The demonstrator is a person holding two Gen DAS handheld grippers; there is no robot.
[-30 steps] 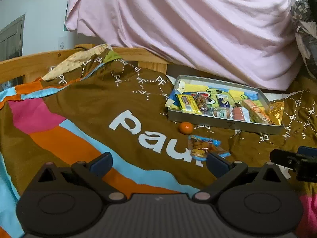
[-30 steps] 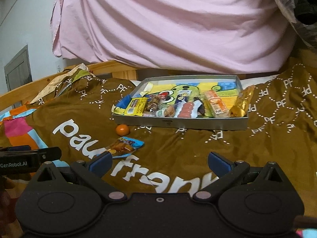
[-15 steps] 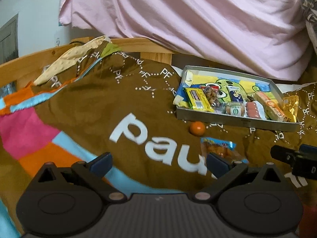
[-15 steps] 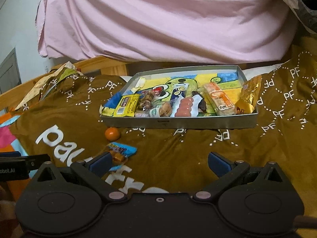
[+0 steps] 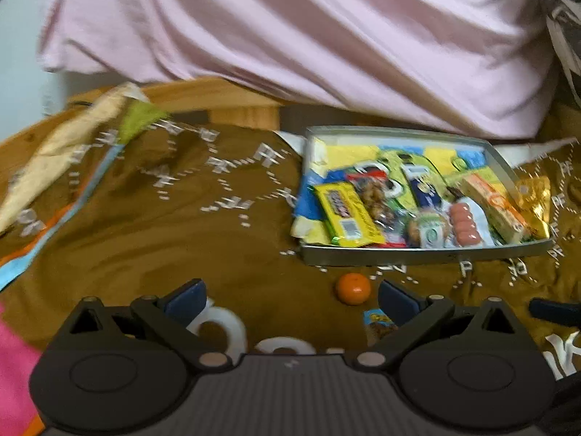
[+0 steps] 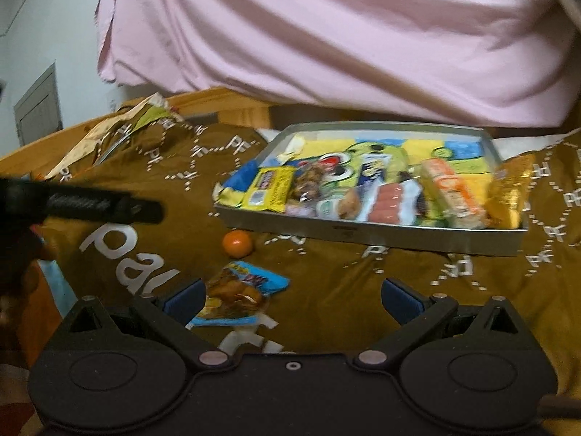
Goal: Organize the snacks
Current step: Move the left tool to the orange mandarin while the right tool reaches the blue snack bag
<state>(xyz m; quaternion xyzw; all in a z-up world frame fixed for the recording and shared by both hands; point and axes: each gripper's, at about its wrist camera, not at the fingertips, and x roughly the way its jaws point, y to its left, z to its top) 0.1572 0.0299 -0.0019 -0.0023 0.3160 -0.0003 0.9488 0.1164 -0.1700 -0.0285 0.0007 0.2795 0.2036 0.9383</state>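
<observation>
A grey metal tray [image 5: 417,254] [image 6: 363,232] full of snack packets lies on a brown blanket. A small orange ball [image 5: 353,289] [image 6: 237,243] and a blue snack packet [image 6: 239,294] [image 5: 376,327] lie loose in front of the tray. A gold packet [image 6: 510,189] [image 5: 533,200] leans on the tray's right end. My left gripper [image 5: 290,299] is open and empty, the ball between its fingers' line. My right gripper [image 6: 292,296] is open and empty, its left finger beside the blue packet. The left gripper shows as a black bar in the right wrist view [image 6: 90,203].
A pink sheet [image 5: 326,36] hangs behind the tray. A wooden bed rail [image 5: 218,98] runs along the back. A crumpled cream and green cloth [image 5: 90,127] lies at the back left. The brown blanket [image 5: 163,236] spreads left of the tray.
Both grippers have moved forward toward the tray, so ball, packet and tray appear larger and nearer. Both stay open. Nothing on the blanket has moved.
</observation>
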